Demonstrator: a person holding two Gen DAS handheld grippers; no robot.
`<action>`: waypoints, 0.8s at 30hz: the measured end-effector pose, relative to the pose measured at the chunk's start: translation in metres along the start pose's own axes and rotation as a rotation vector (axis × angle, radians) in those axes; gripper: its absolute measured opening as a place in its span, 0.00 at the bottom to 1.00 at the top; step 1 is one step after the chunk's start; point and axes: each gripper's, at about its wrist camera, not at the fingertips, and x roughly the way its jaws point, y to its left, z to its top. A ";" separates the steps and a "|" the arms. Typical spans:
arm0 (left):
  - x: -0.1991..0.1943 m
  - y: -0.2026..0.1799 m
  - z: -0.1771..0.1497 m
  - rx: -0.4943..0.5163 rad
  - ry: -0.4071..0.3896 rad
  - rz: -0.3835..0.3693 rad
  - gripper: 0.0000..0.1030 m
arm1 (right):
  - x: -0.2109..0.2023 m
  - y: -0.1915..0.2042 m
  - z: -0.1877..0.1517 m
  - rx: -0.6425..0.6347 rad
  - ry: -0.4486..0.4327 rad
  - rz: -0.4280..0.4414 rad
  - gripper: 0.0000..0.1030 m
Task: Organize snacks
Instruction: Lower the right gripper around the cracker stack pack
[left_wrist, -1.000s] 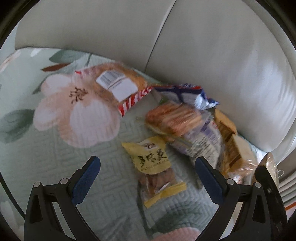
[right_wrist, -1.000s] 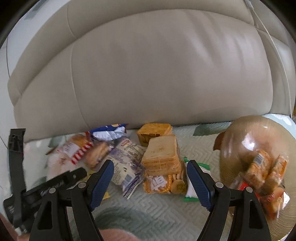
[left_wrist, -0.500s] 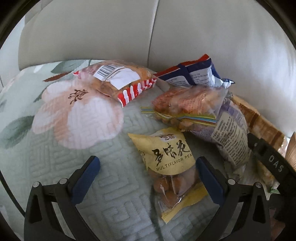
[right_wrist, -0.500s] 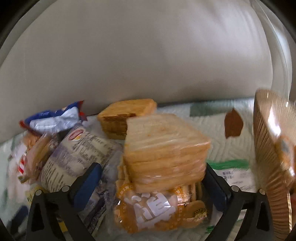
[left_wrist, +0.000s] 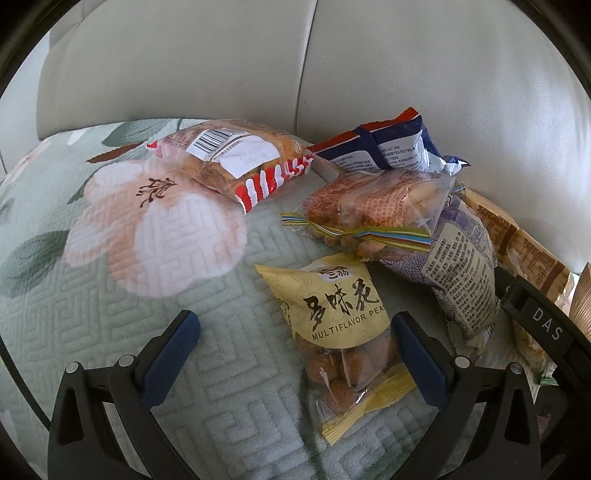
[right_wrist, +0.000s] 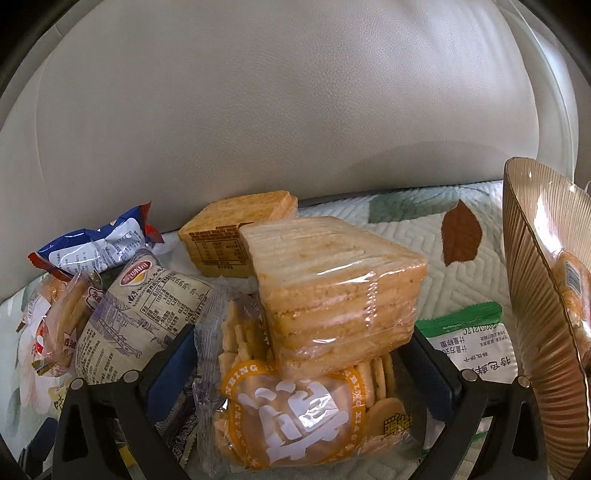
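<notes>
Snack packets heaped on a floral sofa cushion (left_wrist: 110, 332)

Left gripper (left_wrist: 295, 354) spread around the yellow "MULTIFLAVOR PEA…" peanut bag (left_wrist: 332, 314); right gripper (right_wrist: 299, 373), jaws just opened wide, straddles the wrapped sandwich-cracker block (right_wrist: 332, 288) and "…NBING" biscuit bag (right_wrist: 295, 417).

Wrapped bread stack (right_wrist: 332, 288) lies on cracker bag (right_wrist: 295, 406); boxed cake (right_wrist: 236, 232) behind, toward cushion's (right_wrist: 406, 229) rear edge; bowl (right_wrist: 535, 295) right.

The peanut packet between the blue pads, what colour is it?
Yellow with black lettering, clear at the bottom; the multiflavor peanut packet shows best in the left wrist view.
</notes>
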 end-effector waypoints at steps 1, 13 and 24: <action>0.000 0.000 0.000 0.000 0.000 0.000 1.00 | 0.000 0.000 0.000 0.000 0.000 0.000 1.00; -0.002 0.000 -0.002 0.000 0.000 -0.001 1.00 | 0.000 0.000 0.000 0.000 -0.001 0.001 1.00; -0.002 0.000 -0.002 0.002 0.000 0.000 1.00 | 0.000 0.000 0.000 0.000 -0.001 0.001 1.00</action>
